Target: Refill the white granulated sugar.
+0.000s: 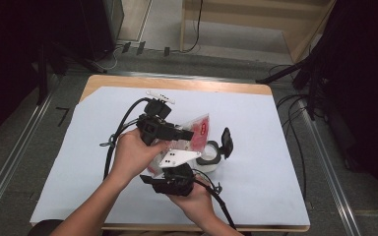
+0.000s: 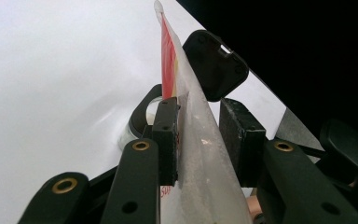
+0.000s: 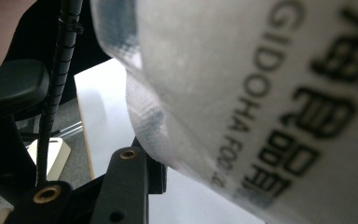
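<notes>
Wide bare white sheet (image 1: 103, 147) across the left of the high view and along the far edge: open passage there. Centre is crowded: both grippers bunch around the bag (image 1: 197, 130), and the jar (image 1: 210, 158) with its raised black lid (image 1: 227, 141) blocks the way just right of them. Lower right lies open.

Off-task bits: table and floor

Wooden table (image 1: 177, 83) w/ white paper sheet (image 1: 256, 128) over most of its top. Grey carpet floor (image 1: 34, 147) around it; metal rails (image 1: 15, 157) run along both sides. Black stand legs (image 1: 285, 73) and loose cables (image 1: 295, 123) at far right, light wooden frame (image 1: 256, 19) beyond the table's far edge.
</notes>
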The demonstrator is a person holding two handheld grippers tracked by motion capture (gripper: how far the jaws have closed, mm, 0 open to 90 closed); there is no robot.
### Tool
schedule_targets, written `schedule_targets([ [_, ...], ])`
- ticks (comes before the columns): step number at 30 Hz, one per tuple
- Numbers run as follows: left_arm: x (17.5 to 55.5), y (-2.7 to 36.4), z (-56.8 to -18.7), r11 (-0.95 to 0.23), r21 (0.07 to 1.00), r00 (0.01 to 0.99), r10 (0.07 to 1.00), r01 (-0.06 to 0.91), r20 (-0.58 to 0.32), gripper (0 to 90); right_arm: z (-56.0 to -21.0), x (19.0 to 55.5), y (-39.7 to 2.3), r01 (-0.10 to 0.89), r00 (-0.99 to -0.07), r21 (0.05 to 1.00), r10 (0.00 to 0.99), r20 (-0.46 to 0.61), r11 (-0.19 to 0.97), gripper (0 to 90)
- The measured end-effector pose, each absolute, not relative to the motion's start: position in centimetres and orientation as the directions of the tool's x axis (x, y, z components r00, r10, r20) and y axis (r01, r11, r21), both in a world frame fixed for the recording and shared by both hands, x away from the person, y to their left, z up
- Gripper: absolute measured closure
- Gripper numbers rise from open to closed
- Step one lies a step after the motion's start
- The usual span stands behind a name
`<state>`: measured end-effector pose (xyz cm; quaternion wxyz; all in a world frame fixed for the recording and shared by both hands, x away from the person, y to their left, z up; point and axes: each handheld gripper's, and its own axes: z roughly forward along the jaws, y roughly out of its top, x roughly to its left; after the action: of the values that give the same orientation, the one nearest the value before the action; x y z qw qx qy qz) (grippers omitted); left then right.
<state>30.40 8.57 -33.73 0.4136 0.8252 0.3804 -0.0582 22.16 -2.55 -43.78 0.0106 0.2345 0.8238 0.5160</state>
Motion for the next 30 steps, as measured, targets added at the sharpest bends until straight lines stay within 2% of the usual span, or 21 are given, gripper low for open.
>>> schedule_targets([
  [30, 29.83, 8.38, -32.96, -0.368, 0.655, 0.714, 0.58, 0.659, -0.392, 68.2, -43.45, 21.9, -2.59, 0.366, -0.892, 0.868, 0.392, 0.225, 0.335, 63.9],
])
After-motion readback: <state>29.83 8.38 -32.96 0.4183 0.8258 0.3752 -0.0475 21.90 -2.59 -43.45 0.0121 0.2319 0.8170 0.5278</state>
